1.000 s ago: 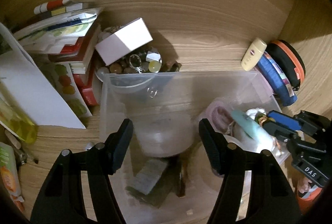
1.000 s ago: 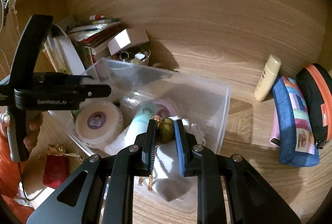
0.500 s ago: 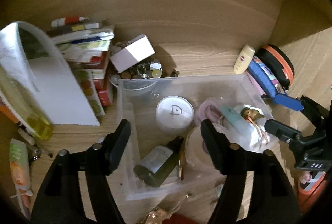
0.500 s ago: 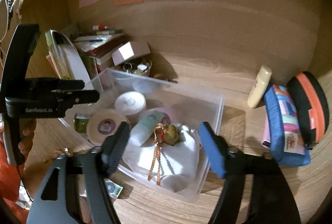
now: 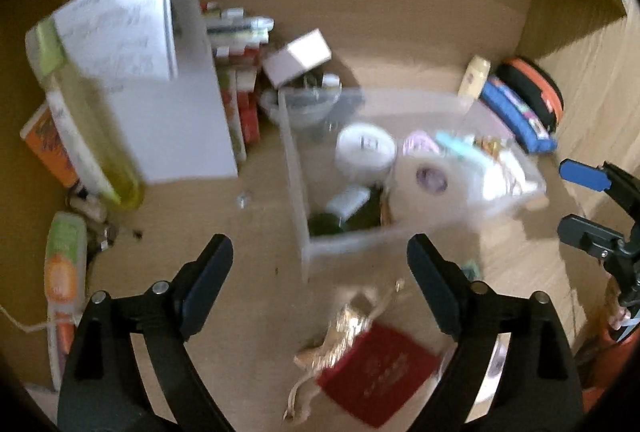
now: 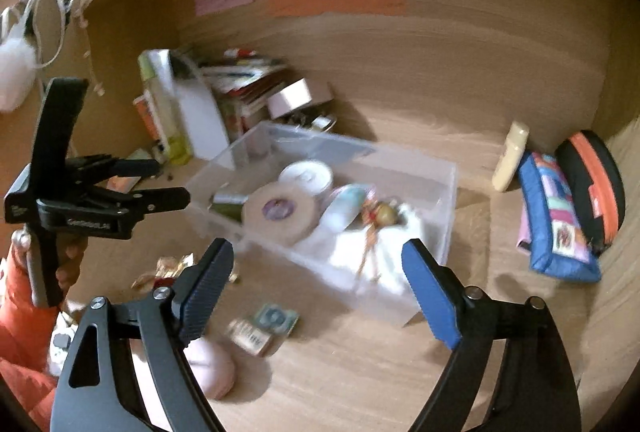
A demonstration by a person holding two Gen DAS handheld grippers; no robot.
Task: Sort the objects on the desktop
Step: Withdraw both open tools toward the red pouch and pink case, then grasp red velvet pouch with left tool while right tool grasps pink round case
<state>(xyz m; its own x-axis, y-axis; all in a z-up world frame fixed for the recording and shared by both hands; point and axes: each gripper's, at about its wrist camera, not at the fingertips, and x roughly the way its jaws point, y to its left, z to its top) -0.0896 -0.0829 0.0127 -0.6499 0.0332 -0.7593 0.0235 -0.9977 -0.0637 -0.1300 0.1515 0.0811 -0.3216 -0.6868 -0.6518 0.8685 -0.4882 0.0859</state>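
Note:
A clear plastic bin (image 6: 448, 192) stands on the wooden desk; it also shows in the left wrist view (image 5: 296, 168). Inside lie a white round jar (image 6: 306, 174), a tape roll (image 6: 280, 212), a dark green bottle (image 5: 336, 216), a white pouch with a gold bell (image 6: 384, 214) and a teal tube. My left gripper (image 5: 320, 264) is open and empty, above the desk in front of the bin. My right gripper (image 6: 316, 280) is open and empty, pulled back from the bin. A red card with a gold tassel (image 5: 376, 364) lies near my left gripper.
Books and a white box (image 5: 298, 56) stack at the back left. A yellow-green bottle (image 5: 88, 128) stands left. A cream bottle (image 6: 512, 156), a blue pouch (image 6: 556, 220) and an orange-black case (image 6: 592, 184) lie right. Small packets (image 6: 264, 328) and a pink object (image 6: 208, 368) lie in front.
Both grippers have pulled back and up from the bin. The right gripper opened a second ago, leaving the bell pouch in the bin. The view is motion-blurred.

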